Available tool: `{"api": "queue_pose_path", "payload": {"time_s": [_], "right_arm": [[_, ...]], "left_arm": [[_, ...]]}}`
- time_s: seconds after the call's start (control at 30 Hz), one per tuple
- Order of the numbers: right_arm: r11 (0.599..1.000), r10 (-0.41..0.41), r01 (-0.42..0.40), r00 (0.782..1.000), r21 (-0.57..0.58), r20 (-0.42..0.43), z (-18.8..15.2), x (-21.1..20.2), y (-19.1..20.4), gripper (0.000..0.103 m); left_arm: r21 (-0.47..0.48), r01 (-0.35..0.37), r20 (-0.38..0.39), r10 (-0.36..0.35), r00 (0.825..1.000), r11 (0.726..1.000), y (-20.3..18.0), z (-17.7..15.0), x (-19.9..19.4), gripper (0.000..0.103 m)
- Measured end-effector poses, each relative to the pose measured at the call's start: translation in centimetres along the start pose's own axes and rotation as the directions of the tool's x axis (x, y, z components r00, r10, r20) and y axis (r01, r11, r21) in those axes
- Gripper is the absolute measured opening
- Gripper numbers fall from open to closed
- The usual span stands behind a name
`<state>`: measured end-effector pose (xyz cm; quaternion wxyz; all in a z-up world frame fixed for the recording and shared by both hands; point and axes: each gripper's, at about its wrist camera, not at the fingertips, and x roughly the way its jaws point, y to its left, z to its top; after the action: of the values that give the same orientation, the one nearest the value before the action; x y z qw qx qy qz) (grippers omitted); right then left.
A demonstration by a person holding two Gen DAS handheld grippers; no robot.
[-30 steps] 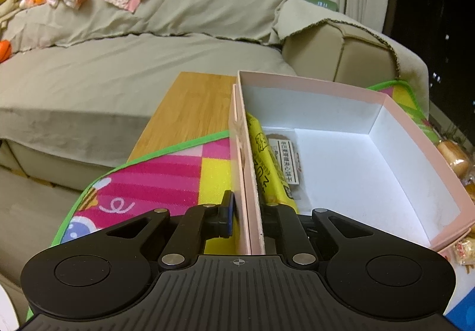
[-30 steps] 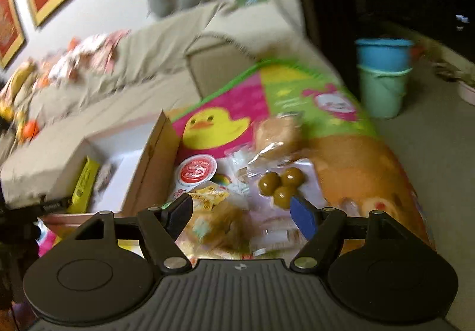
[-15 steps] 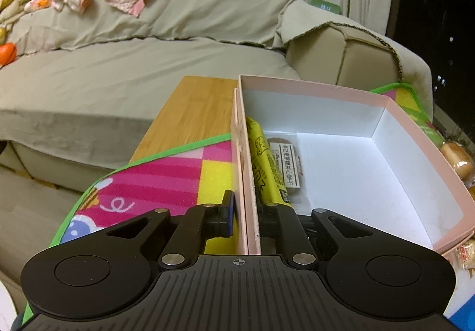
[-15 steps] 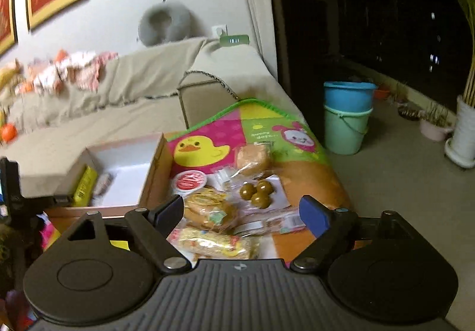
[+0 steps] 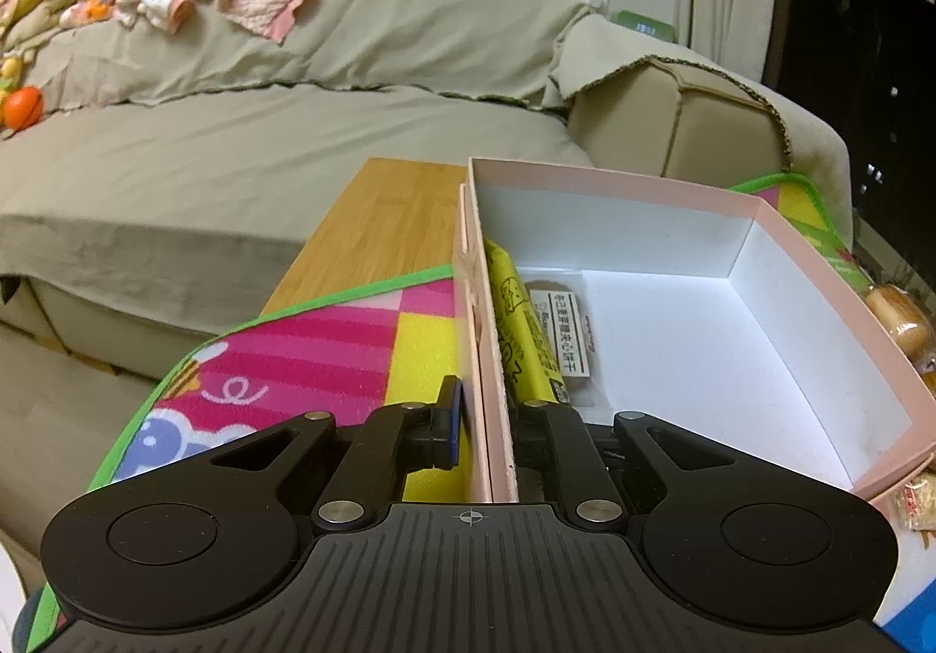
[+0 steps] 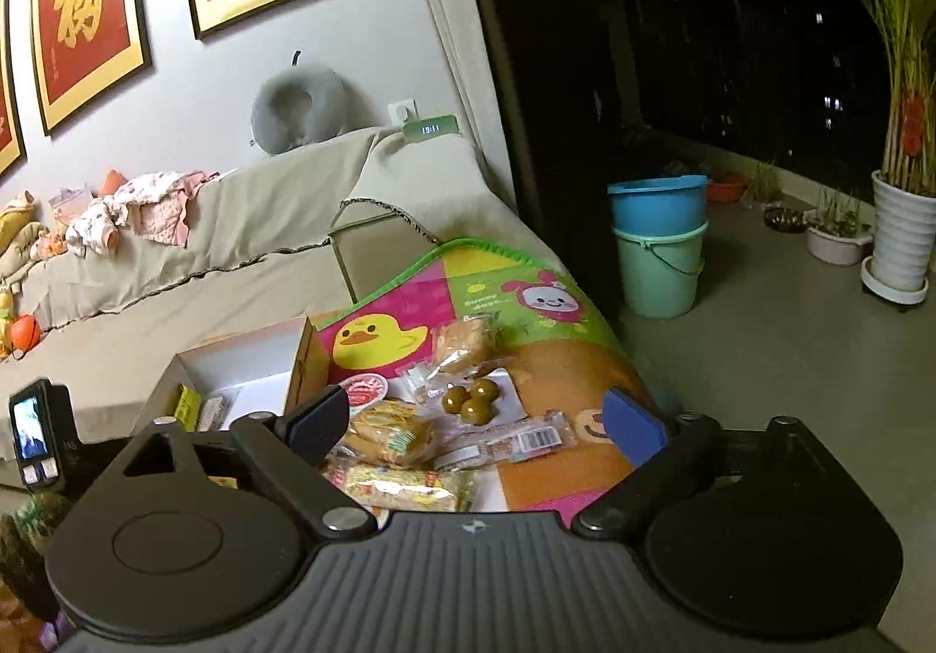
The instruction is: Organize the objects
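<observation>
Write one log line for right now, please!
left gripper: shut on pink box wall | right gripper: open, jaws just been opening, nothing between, above snack packets | in box: yellow packet

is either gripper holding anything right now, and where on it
The left gripper is clamped on the pink box, gripping its near side wall. The right gripper is open and has just been opening wider, with nothing held.

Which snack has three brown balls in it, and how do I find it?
Look at the colourful mat on the table, right of the pink box. Amid the snack pile lies a clear pack of brown balls. Its neighbours are breads and bars; only this one holds round balls.
</observation>
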<state>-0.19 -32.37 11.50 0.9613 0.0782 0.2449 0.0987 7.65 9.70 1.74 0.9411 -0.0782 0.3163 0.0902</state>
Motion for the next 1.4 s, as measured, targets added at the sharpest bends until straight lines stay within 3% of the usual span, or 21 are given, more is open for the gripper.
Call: {"api": "queue_pose_path", "payload": {"time_s": [0.17,0.27,0.5,0.57,0.63,0.77,0.8,0.9,0.93,1.0,1.13,1.17,1.23,1.3,1.4], "right_arm": [[0.998,0.013,-0.014,1.000,-0.057,-0.017,-0.6,3.6,0.5,0.094],[0.985,0.031,-0.043,0.997,-0.169,-0.074,-1.6,6.8,2.3,0.094],[0.864,0.037,-0.153,0.969,-0.480,-0.243,-5.0,12.7,7.1,0.094],[0.874,0.040,-0.183,0.950,-0.451,-0.308,-5.3,14.3,6.8,0.094],[0.916,0.083,-0.230,0.910,-0.329,-0.406,-5.7,15.0,6.3,0.091],[0.904,0.216,-0.342,0.883,-0.258,-0.416,-6.2,12.0,7.6,0.086],[0.902,0.221,-0.343,0.888,-0.263,-0.403,-6.1,11.6,7.9,0.086],[0.905,0.124,-0.238,0.941,-0.353,-0.316,-5.6,12.1,8.9,0.086],[0.899,0.079,-0.198,0.950,-0.390,-0.301,-5.5,13.0,9.2,0.082],[0.877,0.036,-0.181,0.948,-0.445,-0.315,-5.6,14.8,9.6,0.077],[0.885,0.055,-0.238,0.907,-0.400,-0.418,-5.4,16.8,9.4,0.033],[0.882,0.061,-0.253,0.897,-0.397,-0.437,-5.3,16.7,9.7,0.028],[0.873,0.070,-0.278,0.884,-0.400,-0.461,-5.7,16.0,10.3,0.028],[0.863,0.046,-0.265,0.889,-0.431,-0.455,-6.3,15.1,10.6,0.028],[0.887,0.045,-0.258,0.873,-0.382,-0.485,-6.1,14.0,10.0,0.028]], "left_arm": [[0.022,-0.023,-0.024,0.024,0.999,0.999,-0.5,-0.3,-0.6,0.011],[0.027,-0.007,-0.033,0.008,0.999,1.000,-0.3,-0.3,-0.7,0.011],[0.049,0.025,-0.072,-0.021,0.997,0.998,0.0,0.0,-0.5,0.013],[0.044,0.023,-0.073,-0.019,0.997,0.999,-0.1,0.0,-0.4,0.013],[0.045,0.022,-0.072,-0.019,0.997,0.999,-0.2,0.0,-0.3,0.013],[0.057,0.034,-0.081,-0.030,0.996,0.998,0.0,0.1,-0.2,0.013],[0.061,0.036,-0.085,-0.031,0.996,0.997,0.0,0.1,-0.1,0.013],[0.066,0.046,-0.086,-0.040,0.996,0.997,0.2,0.2,-0.1,0.013],[0.063,0.049,-0.083,-0.044,0.996,0.997,0.2,0.1,-0.1,0.013],[0.050,0.053,-0.083,-0.049,0.995,0.997,0.4,0.1,-0.1,0.013],[0.049,0.056,-0.083,-0.052,0.995,0.997,0.4,0.0,-0.1,0.013],[0.049,0.056,-0.082,-0.052,0.995,0.997,0.4,0.0,-0.1,0.013],[0.050,0.058,-0.081,-0.054,0.995,0.997,0.4,0.0,-0.1,0.013],[0.053,0.062,-0.080,-0.057,0.995,0.997,0.5,0.0,-0.2,0.013],[0.057,0.063,-0.080,-0.058,0.995,0.996,0.4,-0.1,-0.2,0.013]]}}
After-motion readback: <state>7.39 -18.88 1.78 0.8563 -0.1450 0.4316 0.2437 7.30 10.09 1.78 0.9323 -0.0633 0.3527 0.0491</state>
